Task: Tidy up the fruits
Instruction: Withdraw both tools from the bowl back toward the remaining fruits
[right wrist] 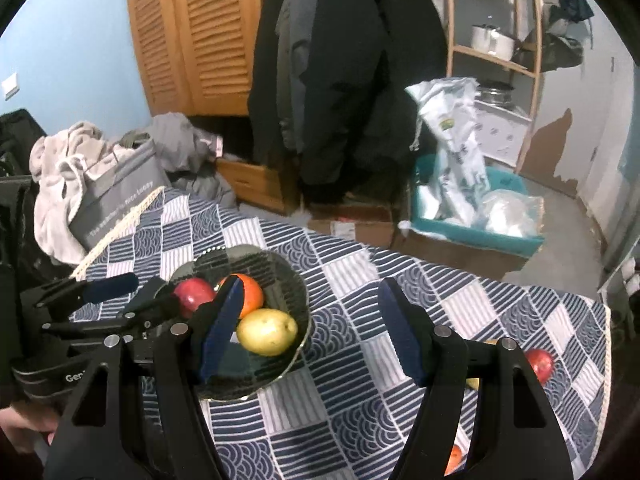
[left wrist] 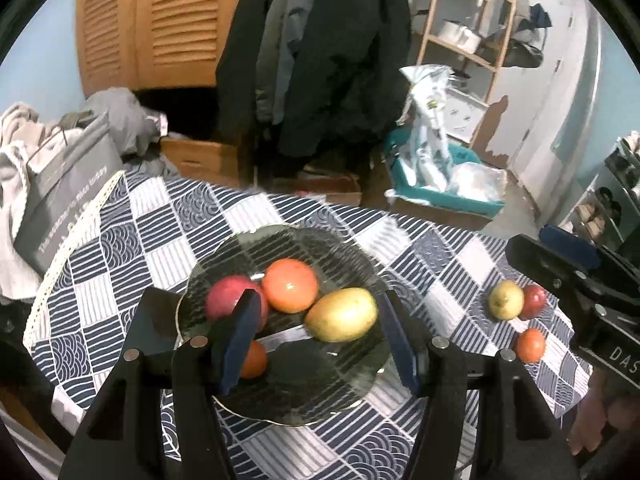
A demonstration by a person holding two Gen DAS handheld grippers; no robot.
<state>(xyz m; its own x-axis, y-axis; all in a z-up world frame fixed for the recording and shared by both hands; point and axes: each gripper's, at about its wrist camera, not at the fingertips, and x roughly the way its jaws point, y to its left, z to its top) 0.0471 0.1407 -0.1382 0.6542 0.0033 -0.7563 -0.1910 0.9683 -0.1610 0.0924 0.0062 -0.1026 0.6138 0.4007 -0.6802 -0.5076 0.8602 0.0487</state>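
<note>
My left gripper (left wrist: 316, 336) hung released over the near side of the glass plate (left wrist: 352, 256), nothing between its blue pads. My right gripper (right wrist: 312, 332) was likewise unclenched and empty above the checked tablecloth (right wrist: 360, 400), right of the plate. On the plate lay a small orange fruit (left wrist: 256, 360) nearest me, then a yellow mango (left wrist: 342, 314), a red apple (left wrist: 228, 296) and an orange (left wrist: 290, 285). Well apart to the right, on the cloth, sat a small tomato (left wrist: 530, 345), and beyond it a yellow-green apple (left wrist: 505, 299) touching a small red apple (left wrist: 534, 301).
</note>
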